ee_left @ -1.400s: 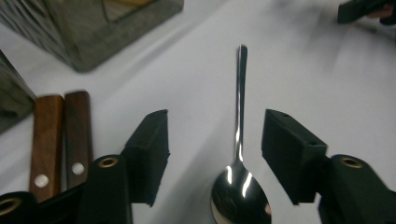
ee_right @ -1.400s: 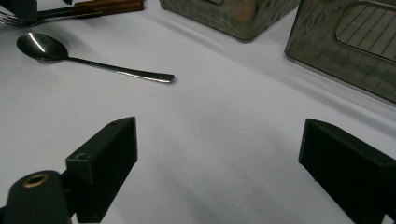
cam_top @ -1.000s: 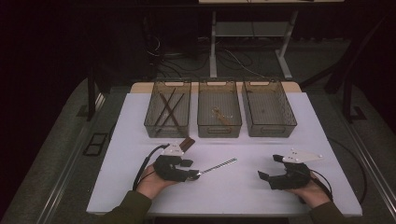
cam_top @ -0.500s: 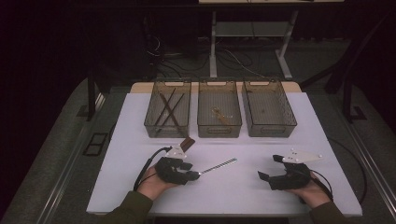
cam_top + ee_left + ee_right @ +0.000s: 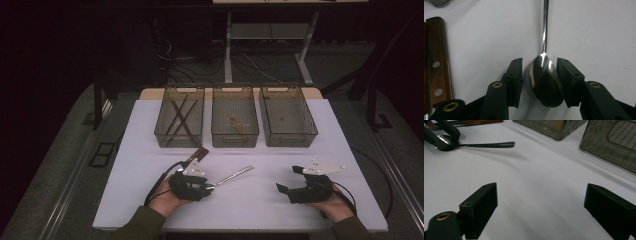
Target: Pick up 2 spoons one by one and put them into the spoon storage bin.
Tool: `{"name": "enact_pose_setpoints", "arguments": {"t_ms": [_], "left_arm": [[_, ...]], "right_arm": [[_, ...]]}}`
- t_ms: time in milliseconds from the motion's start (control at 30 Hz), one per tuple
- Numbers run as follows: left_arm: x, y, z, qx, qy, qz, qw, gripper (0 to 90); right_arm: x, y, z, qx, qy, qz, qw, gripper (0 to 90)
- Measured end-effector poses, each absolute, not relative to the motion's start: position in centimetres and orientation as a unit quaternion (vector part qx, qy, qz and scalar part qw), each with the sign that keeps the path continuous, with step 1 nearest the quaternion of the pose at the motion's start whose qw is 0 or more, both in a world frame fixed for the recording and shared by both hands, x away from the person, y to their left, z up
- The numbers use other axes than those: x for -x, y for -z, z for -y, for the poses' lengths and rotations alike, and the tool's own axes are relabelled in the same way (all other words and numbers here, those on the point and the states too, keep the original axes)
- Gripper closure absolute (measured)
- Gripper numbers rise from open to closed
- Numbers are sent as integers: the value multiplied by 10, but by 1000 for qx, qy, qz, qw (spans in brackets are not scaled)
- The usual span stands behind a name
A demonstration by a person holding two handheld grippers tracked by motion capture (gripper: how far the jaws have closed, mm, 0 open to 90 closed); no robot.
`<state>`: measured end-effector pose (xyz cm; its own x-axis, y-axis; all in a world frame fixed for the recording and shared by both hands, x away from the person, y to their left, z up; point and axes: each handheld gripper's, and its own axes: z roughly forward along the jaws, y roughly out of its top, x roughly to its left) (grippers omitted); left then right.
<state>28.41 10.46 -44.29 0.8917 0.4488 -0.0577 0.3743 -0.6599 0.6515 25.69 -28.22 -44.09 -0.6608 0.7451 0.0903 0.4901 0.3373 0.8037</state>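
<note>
The left gripper [image 5: 206, 187] lies low on the white desk [image 5: 150, 165], and its jaws have just been closing around the bowl of a spoon [image 5: 545, 80]. In the left gripper view the bowl sits between the two black pads: the right pad meets the bowl's edge, while a narrow gap shows between the left pad and the bowl, so the spoon is framed rather than firmly clamped. The spoon lies flat on the desk with its handle running straight away from the jaws; in the high view the handle points up and to the right, toward the middle of the desk. Just beside the left gripper, on its left, lies a knife with a brown wooden handle [image 5: 437, 60] set with pale rivets. The right gripper [image 5: 290, 180] rests near the desk's front right corner, well apart from the spoon, with its jaws spread wide and nothing between them. Along the far side of the desk stand three clear bins [image 5: 235, 139] in a row.
</note>
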Motion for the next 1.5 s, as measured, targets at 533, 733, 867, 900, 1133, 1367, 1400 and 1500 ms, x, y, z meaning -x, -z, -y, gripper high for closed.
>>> {"name": "enact_pose_setpoints", "arguments": {"t_ms": [533,733,867,900,1133,1367,1400,1500], "left_arm": [[-282,438,-102,-906,-48,-232,350,782],[-281,434,-101,-904,-42,-226,362,858],[-280,432,-98,-904,-43,-221,363,881],[-279,432,-98,-905,-43,-221,361,883],[-280,432,-99,-900,-33,-227,372,886],[-281,427,-105,-893,-43,-235,380,886],[-281,427,-106,-891,-45,-237,383,885],[-283,425,-110,-888,-51,-244,387,885]], "right_arm": [[-257,440,283,-384,-429,-804,150,113],[-257,440,283,-385,-431,-802,151,113],[-257,439,284,-385,-432,-801,153,113],[-257,439,284,-386,-431,-801,152,113],[-257,438,285,-384,-434,-800,154,113],[-257,438,285,-385,-435,-799,153,113],[-257,438,285,-385,-435,-799,154,113],[-257,438,285,-385,-435,-799,153,113]]}}
